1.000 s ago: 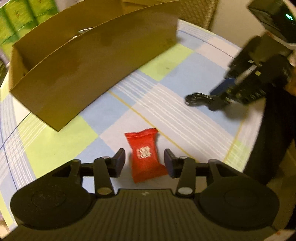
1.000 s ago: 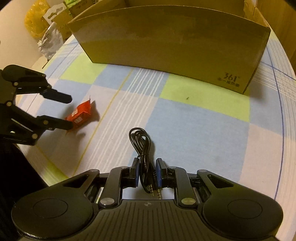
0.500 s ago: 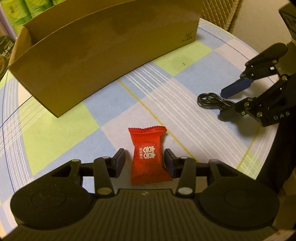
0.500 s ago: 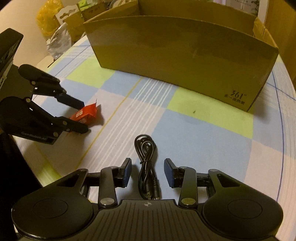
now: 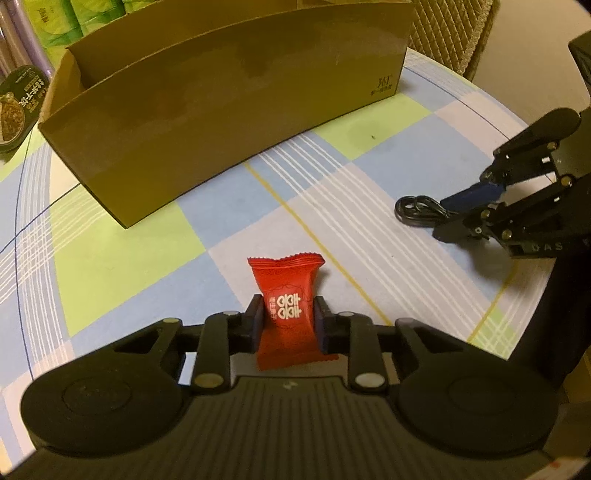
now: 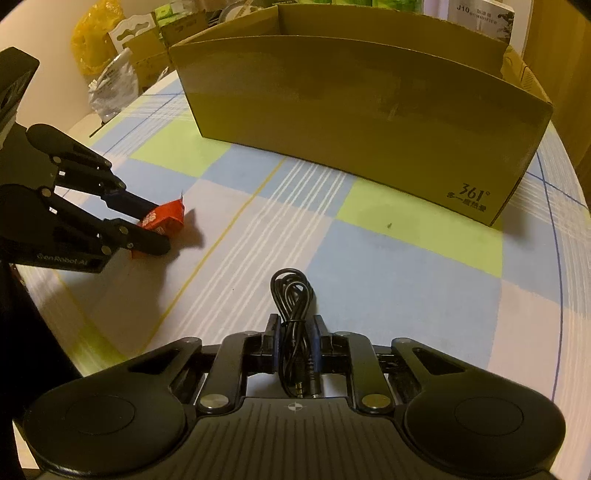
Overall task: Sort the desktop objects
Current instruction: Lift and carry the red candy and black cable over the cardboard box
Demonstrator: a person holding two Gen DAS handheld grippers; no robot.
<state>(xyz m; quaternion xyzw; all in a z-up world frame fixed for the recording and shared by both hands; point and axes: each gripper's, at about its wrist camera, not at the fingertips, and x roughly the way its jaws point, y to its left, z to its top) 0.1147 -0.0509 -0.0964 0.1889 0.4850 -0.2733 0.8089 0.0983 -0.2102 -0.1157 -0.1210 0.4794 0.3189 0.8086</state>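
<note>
A red candy packet (image 5: 284, 280) lies on the checked tablecloth (image 5: 129, 258), and my left gripper (image 5: 288, 314) is closing on it, its pads pressing the packet's two sides. In the right wrist view the same packet (image 6: 170, 214) shows between the left gripper's (image 6: 160, 226) fingers at the left. A coiled black audio cable (image 6: 291, 288) sits between my right gripper's (image 6: 293, 325) blue pads, which are closing and pinch the bundle, plugs toward the camera. The left wrist view shows that right gripper (image 5: 441, 218) on the cable (image 5: 415, 208) at the right. A long open cardboard box (image 5: 221, 110) stands behind both.
The box (image 6: 351, 110) spans the far side of the round table. A dark food bowl (image 5: 18, 107) and green packs (image 5: 92, 18) lie beyond it on the left, a wicker chair (image 5: 450, 33) on the right. Bags and cartons (image 6: 110, 74) crowd the far left edge.
Both grippers went from open around their objects to pinching them: the left on the red packet, the right on the cable after briefly opening. Neither hand travelled much.
</note>
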